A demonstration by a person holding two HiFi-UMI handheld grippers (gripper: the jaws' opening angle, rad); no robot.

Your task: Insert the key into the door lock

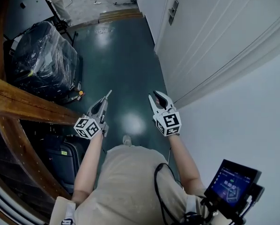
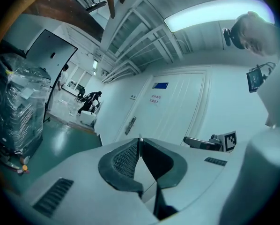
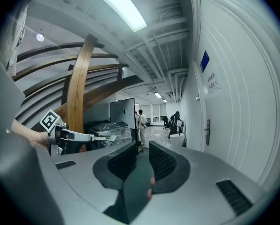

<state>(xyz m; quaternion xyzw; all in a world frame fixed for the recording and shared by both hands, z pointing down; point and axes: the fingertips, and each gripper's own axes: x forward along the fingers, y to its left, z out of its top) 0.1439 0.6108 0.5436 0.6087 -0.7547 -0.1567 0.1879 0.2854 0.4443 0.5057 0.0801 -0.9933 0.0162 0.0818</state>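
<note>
Door [image 1: 215,36]: white and closed, it runs along the right of both grippers and reaches well past the fingertips.
Floor [image 1: 121,55]: dark green and glossy, below and ahead of both pairs of fingers.
Wooden beam [image 1: 23,104]: slanted, off to the left of the left gripper's fingers.
Wrapped load [image 1: 44,55]: a dark bundle under clear plastic, ahead and left of the left fingers.
Right gripper [image 1: 157,96]: its jaws stand apart with only floor showing between them. It points ahead, level with the left gripper.
Left gripper [image 1: 105,99]: its jaws are drawn nearly together, the tips pinching the key.
Door lock [image 1: 173,11]: a plate on the door, well ahead and right of both sets of fingers.
Key [image 1: 109,93]: a thin pale sliver sticking out past the left fingertips, well apart from the door lock.
</note>
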